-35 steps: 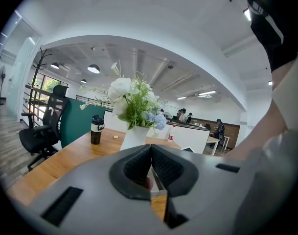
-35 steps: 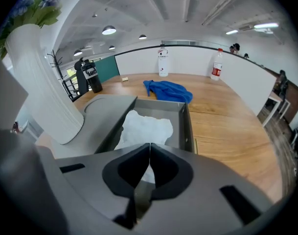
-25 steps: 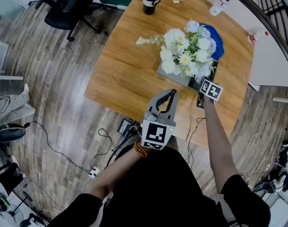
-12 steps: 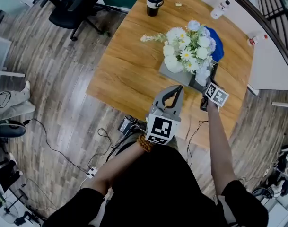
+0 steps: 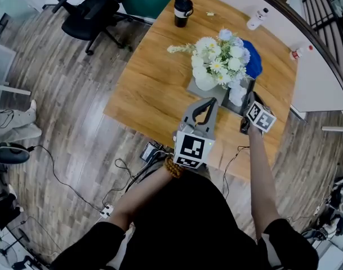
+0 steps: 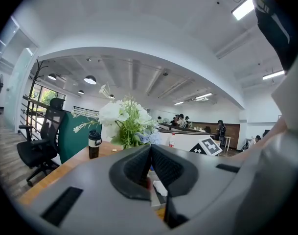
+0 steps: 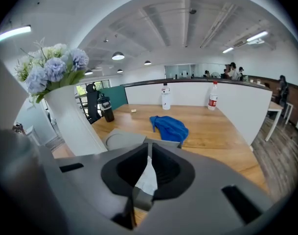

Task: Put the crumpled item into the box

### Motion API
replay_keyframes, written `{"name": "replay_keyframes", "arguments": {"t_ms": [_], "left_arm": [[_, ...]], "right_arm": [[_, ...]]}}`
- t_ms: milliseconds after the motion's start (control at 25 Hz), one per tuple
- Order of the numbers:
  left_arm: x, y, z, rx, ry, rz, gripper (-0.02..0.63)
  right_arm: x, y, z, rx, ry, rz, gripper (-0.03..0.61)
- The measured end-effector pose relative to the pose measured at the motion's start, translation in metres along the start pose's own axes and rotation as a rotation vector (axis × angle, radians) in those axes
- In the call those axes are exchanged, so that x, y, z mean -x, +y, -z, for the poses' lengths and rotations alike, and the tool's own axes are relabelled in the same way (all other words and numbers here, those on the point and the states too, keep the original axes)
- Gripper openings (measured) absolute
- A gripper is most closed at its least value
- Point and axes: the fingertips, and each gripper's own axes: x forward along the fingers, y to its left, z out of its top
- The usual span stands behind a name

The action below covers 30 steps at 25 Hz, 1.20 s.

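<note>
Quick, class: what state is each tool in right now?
Left tool: closed, empty.
Right tool: closed on the crumpled item.

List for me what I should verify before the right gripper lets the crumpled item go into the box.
1. Grip: right gripper jaws are shut on the white crumpled item. Ok.
2. Item over the box opening: cannot tell. Its gray surface shows just ahead of the jaws.
3. Room beside the vase: not ok. It stands close on the gripper's left.
4. Left gripper out of the way: ok. Its jaws are together with nothing between them.
</note>
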Motion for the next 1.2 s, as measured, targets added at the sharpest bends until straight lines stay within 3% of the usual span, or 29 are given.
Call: {"name": "replay_keyframes", "arguments": {"t_ms": [440,640,920,1200], "left_arm": [[-0.014,-0.037,-0.030,-0.019,-0.038,0.014,0.023],[-0.018,-0.063,-0.048,0.000,-0.054,-0.019,0.023],[-0.019,-0.083,-0.069,-0.089,-0.105,-0.072,0.023],[-0.020,-0.123,-0.097,-0.157,-0.170,-0.018,0.023]], "right_arm": [[0.065,0.012,-0.061,0.126,-0.172,-0.056,0.032],[0.117,0.016,-0.093,0.225,-0.281,-0.093,0.031],[0.175,0.037,-0.117,0.335,-0.457,-0.136,0.031],[0.234,0.035,-0.132,0.343,-0.589,-0.092,0.026]]}}
